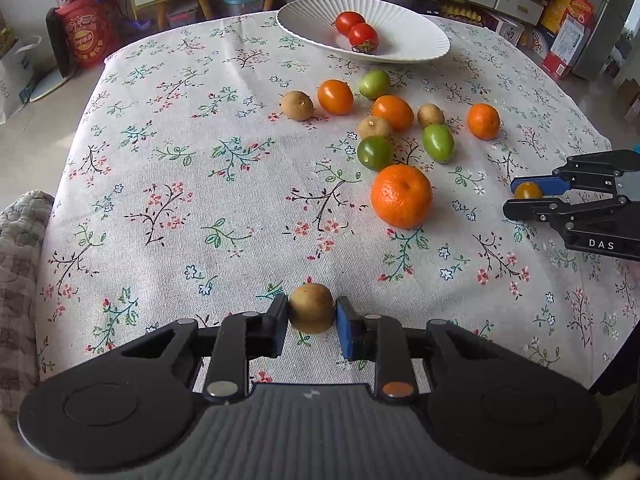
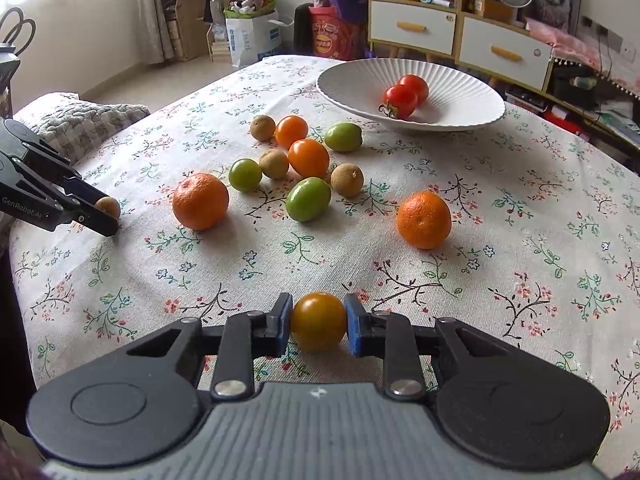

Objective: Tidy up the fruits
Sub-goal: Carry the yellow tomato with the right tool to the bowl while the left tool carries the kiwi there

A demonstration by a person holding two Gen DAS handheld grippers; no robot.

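Floral-cloth table (image 2: 540,208): loose fruits (image 2: 308,158), white bowl (image 2: 460,92).

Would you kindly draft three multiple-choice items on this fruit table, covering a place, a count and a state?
1. Where do the red tomatoes lie?
A. in the white bowl
B. on the cloth
C. in the tongs

2. How many large mandarins lie on the tablecloth?
A. one
B. two
C. four

3. What do the right tongs do?
A. stand open and empty
B. grip a green fruit
C. grip an orange-yellow tomato

Key: 1 A, both sit inside the bowl; 2 B, one on each side of the cluster; 3 C, both pads press the tomato.
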